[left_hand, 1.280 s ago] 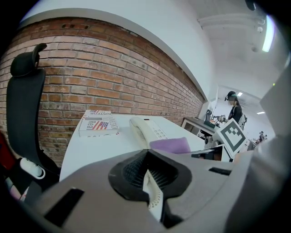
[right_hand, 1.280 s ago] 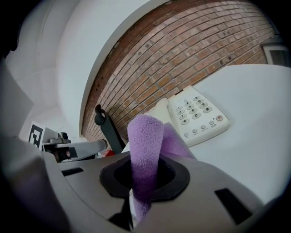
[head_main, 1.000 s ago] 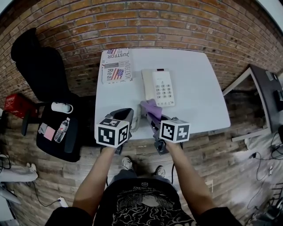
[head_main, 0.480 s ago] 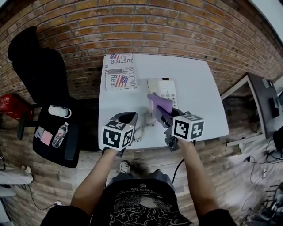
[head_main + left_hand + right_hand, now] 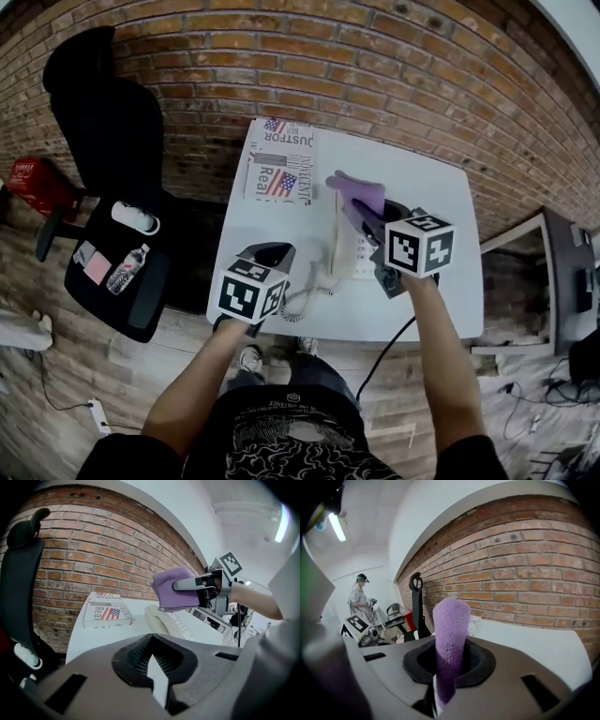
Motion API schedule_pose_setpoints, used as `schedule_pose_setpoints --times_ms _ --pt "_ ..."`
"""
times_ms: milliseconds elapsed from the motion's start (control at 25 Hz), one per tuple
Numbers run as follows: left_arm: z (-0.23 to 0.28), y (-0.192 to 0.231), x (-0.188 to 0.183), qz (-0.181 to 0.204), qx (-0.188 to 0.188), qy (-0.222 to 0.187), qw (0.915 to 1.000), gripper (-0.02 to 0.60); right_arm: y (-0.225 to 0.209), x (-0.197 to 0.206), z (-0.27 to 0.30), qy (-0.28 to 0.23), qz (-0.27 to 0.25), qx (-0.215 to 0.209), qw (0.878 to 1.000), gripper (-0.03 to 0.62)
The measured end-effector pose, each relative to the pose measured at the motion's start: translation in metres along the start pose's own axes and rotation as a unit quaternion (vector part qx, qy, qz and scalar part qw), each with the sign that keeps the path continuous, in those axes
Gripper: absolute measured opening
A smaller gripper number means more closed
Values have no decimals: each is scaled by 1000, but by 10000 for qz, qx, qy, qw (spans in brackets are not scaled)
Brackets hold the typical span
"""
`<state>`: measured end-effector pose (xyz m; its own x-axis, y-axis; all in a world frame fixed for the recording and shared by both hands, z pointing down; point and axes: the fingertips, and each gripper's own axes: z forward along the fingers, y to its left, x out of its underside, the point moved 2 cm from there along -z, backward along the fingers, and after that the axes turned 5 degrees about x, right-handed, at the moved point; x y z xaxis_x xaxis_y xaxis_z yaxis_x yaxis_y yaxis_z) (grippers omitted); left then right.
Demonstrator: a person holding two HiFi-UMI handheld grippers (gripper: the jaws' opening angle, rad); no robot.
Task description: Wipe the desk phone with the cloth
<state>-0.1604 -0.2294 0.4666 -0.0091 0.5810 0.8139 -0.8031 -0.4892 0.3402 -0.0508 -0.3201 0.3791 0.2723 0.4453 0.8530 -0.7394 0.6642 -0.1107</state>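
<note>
A cream desk phone (image 5: 342,251) lies on the white table (image 5: 441,309); its coiled cord (image 5: 305,295) trails toward the front edge. My right gripper (image 5: 367,221) hangs over the phone, shut on a purple cloth (image 5: 356,194) that sticks out past the jaws and hides part of the keypad. From the left gripper view the cloth (image 5: 176,590) floats just above the phone (image 5: 168,620). In the right gripper view the cloth (image 5: 450,639) stands straight up between the jaws. My left gripper (image 5: 270,251) sits shut and empty over the table's front left, left of the phone.
A folded newspaper (image 5: 278,164) lies at the table's back left. A black office chair (image 5: 98,112) and a low black seat (image 5: 122,281) holding a bottle stand to the left. A brick wall runs behind. A person (image 5: 358,599) stands far off in the right gripper view.
The right gripper has carried the cloth from the phone's near end up over the phone, toward the wall. The left gripper has stayed near the front edge.
</note>
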Motion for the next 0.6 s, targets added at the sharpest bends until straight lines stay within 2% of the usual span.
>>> schedule_pose_setpoints --times_ms 200,360,480,600 --pt "14 12 -13 -267 -397 -161 9987 6 -13 -20 33 252 -579 -537 9966 43" --pt "21 19 -19 -488 -782 -278 9954 6 -20 -29 65 513 -1075 -958 9883 43" --pt "23 25 -19 -645 -1042 -338 9919 6 -22 -31 87 766 -1661 -1272 9749 44" --pt "21 30 -16 -805 -1312 -390 9873 6 -19 -29 108 1059 -2236 -1676 9543 44"
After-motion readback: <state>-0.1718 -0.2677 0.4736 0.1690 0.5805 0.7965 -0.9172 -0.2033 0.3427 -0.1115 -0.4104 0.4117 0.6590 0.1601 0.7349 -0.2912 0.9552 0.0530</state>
